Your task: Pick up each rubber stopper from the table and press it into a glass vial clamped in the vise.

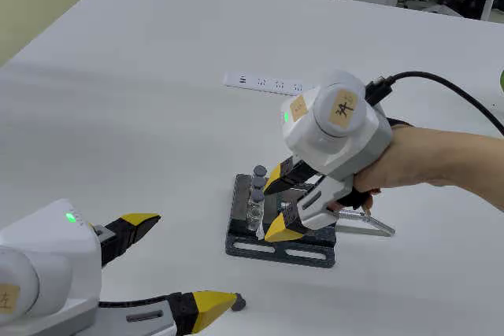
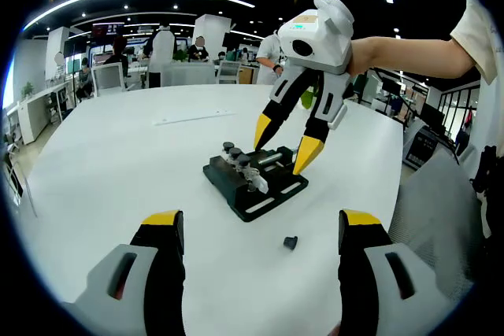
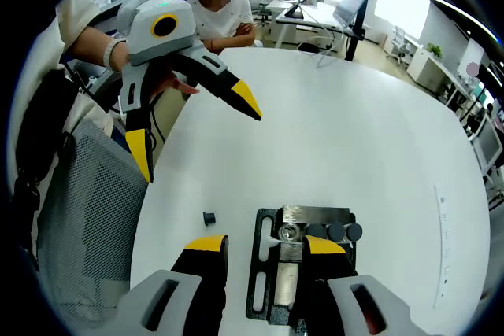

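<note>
A small dark rubber stopper (image 1: 239, 302) lies loose on the white counter (image 1: 157, 116), just beside the tip of the lower jaw of the left gripper (image 1: 183, 261), outside the gap and, as far as the head view tells, not touching it. That grey gripper with black-and-yellow jaw tips sits low at the near left with its jaws spread wide and nothing between them. In the left gripper view the stopper sits ahead of the jaws, nearer the right-hand one, and between them and the black metal vise (image 1: 279, 245), which stands further out on the counter. The vise clamps a row of small clear glass vials: three (image 3: 335, 230) carry dark stoppers, and the fourth vial (image 3: 289, 233), at the end of the row, is open-mouthed. The right gripper (image 1: 276, 208), held in a hand (image 1: 394, 163) coming from the right, hangs tilted down over the vise with its jaws apart and empty; in the right gripper view the open vial sits between its two yellow tips, closer to the right-hand one, and the loose stopper lies off to the left of the vise, well apart from this gripper. The vise's metal crank handle (image 1: 366, 223) sticks out to the right. A white power strip (image 1: 264, 83) lies further back on the counter.
</note>
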Available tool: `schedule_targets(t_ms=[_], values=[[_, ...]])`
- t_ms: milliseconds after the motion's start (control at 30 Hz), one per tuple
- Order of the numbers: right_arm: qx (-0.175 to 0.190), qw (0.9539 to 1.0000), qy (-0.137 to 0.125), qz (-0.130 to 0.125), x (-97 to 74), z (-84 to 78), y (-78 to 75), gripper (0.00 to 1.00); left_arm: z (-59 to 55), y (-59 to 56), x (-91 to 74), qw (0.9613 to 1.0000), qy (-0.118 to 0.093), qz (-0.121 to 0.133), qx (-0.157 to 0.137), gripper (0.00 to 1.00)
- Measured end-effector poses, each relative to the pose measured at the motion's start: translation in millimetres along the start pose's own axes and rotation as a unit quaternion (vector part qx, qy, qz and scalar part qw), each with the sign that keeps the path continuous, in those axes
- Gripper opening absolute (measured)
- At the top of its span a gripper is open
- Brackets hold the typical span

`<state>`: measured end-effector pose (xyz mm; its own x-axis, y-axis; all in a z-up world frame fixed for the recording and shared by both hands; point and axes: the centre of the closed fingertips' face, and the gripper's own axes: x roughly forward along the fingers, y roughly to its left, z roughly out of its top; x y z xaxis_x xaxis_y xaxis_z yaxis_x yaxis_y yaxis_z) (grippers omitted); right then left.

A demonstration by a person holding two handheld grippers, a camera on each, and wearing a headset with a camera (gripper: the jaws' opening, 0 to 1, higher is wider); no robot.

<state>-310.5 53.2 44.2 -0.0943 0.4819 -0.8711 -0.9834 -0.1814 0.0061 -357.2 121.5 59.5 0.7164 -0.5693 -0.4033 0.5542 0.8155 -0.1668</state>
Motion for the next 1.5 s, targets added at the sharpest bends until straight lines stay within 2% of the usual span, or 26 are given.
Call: schedule_targets(t_ms=[233,433,567,900,1067,1500], values=[[-0.008,0.9998,-0.004,0.016,10.5,-0.8,21.3,0.32,-3.4,-1.1,-5.0,1.0000,0.002,0.001,0.000,0.79],[-0.019,0.9991,0.003,0.037,29.1,-5.2,43.3,0.31,-8.0,-1.4,-10.8,1.0000,0.005,0.006,-0.003,0.79],[-0.019,0.9986,0.009,0.050,41.4,-9.7,49.2,0.27,-10.6,-0.9,-13.3,0.9999,0.008,0.008,-0.003,0.79],[-0.017,0.9972,-0.002,0.072,67.5,-10.0,57.3,0.21,-12.4,-1.0,-15.1,0.9999,0.011,0.010,-0.003,0.78],[-0.028,0.9960,0.001,0.085,71.9,-12.8,61.0,0.15,-11.8,-4.6,-15.6,0.9998,0.012,0.012,-0.006,0.78],[-0.020,0.9949,0.000,0.099,79.9,-14.3,65.5,0.05,-11.6,-8.8,-14.4,0.9998,0.016,0.010,-0.009,0.78]])
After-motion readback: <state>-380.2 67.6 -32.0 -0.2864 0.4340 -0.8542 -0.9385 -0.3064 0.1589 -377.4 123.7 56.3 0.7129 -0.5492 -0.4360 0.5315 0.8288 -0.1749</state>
